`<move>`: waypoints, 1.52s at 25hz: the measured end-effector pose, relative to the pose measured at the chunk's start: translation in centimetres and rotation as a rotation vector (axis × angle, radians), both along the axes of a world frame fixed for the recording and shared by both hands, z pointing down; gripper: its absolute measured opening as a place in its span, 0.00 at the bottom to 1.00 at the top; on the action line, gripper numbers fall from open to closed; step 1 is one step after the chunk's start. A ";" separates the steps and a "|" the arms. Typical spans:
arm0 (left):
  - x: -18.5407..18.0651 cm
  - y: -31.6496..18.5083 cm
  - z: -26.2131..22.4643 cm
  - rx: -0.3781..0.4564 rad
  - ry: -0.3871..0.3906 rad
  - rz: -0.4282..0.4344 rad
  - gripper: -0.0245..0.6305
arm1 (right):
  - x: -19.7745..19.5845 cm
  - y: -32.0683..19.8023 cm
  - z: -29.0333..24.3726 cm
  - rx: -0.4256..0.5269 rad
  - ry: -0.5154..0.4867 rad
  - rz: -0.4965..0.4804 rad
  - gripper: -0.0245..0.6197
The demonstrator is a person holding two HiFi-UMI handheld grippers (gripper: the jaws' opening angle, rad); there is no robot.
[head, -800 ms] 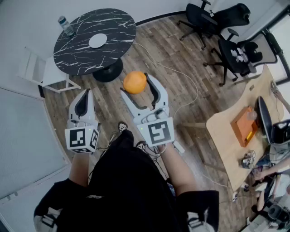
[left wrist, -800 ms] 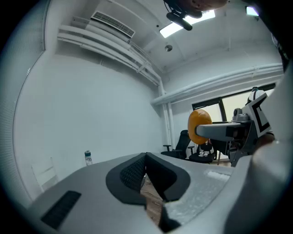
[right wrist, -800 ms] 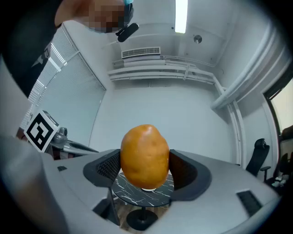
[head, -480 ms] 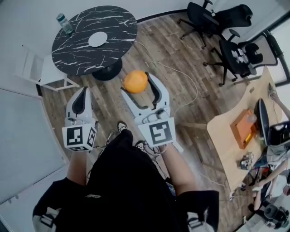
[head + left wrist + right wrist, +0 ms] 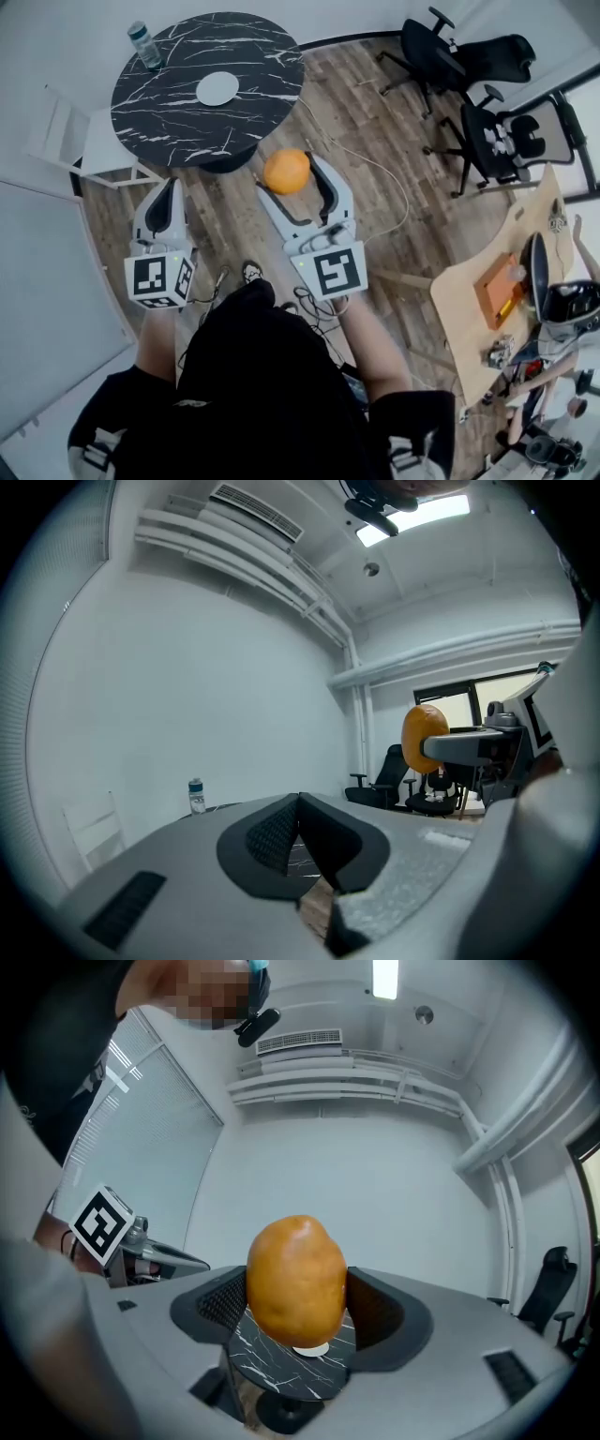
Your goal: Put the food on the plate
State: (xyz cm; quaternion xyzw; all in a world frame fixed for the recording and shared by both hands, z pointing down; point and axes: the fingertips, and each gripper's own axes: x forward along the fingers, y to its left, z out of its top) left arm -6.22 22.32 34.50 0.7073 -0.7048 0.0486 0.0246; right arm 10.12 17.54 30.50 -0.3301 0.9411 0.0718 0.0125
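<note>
- Far left: white chair (image 5: 64,141) beside the round black marbled worktop (image 5: 169,112). A water bottle (image 5: 144,44) stands near the worktop's far-left edge, clear of the middle.
- Plate (image 5: 217,89): small, pale, bare, set near the worktop's centre. Nothing is on it, so the delivery is not yet made.
- Left tongs (image 5: 167,187): pinched together with nothing between them, as their own view confirms. They are held low over the wooden floor (image 5: 375,122), short of the worktop. Judged to be idle, kept aside so as not to crowd the carrying hand.
- Right tongs (image 5: 290,177): spread wide, clamped from both sides on the food (image 5: 286,170), a rounded orange-brown piece, possibly a potato. The food is in the air over the floor, near the worktop's near edge and well apart from the plate. In the right gripper view the plate sits directly behind the food, so the tongs seem aimed at it.
- Judgement: carry stage; the lowering and release remain.
- Right: two black office chairs (image 5: 497,141), then a wooden worktop (image 5: 459,281) with clutter, outside the task.
</note>
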 end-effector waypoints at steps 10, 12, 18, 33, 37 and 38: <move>-3.4 -2.1 0.6 -0.018 0.033 0.059 0.04 | -5.1 -2.5 -0.1 -0.019 0.039 -0.002 0.53; -3.5 -2.4 1.0 -0.036 0.038 0.080 0.04 | -5.6 -2.7 0.2 -0.016 0.067 -0.007 0.53; -3.9 -3.6 3.1 -0.087 0.046 0.104 0.04 | -6.4 -4.7 2.4 -0.038 0.119 -0.017 0.53; -4.4 -13.8 6.1 -0.234 0.086 0.156 0.04 | -10.3 -14.9 7.6 -0.058 0.230 -0.130 0.53; -4.2 -17.5 5.9 -0.255 0.132 0.161 0.04 | -11.7 -18.6 9.7 -0.034 0.296 -0.178 0.53; -4.1 -18.5 5.6 -0.251 0.150 0.165 0.04 | -12.0 -19.5 10.3 -0.025 0.314 -0.191 0.53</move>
